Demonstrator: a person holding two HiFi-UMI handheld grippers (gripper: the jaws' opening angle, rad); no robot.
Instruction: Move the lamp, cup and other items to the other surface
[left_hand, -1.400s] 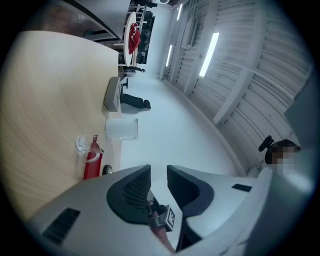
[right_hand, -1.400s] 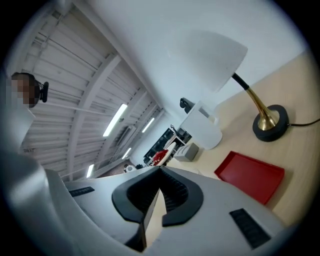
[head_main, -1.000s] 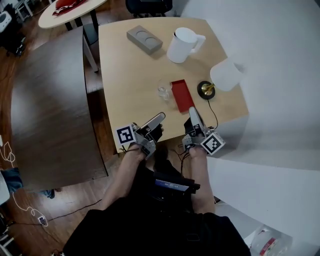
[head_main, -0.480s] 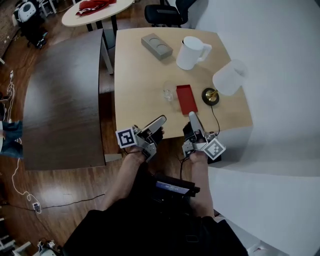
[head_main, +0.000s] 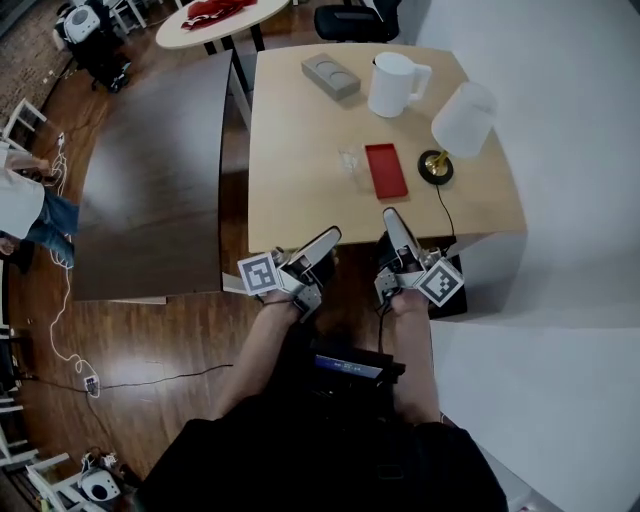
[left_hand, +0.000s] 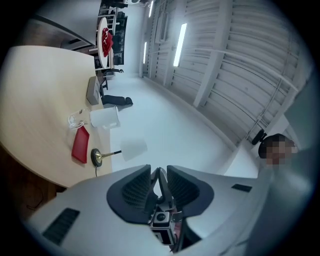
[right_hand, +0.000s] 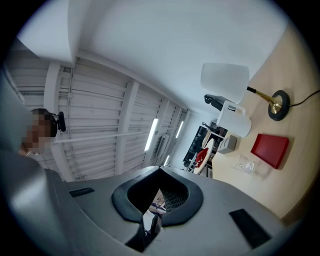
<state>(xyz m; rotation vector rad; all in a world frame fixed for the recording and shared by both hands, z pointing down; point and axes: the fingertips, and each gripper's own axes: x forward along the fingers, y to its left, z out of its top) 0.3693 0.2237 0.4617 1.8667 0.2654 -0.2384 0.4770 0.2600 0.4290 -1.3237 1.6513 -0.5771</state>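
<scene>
The left gripper (head_main: 328, 238) and the right gripper (head_main: 391, 217) are held closed and empty at the near edge of the light table (head_main: 295, 195), where the lamp (head_main: 455, 125), cup (head_main: 352, 162), red tray (head_main: 386, 170), white jug (head_main: 393, 84) and grey block (head_main: 331, 76) are set.

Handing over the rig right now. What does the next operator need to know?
Grippers: left gripper shut and empty, at the near edge of the light table; right gripper shut and empty beside it.
Things: lamp, cup, red tray, white jug and grey block all stand on the light table.
Done: none of them is on the dark table.
Left: carry all five across.
</scene>
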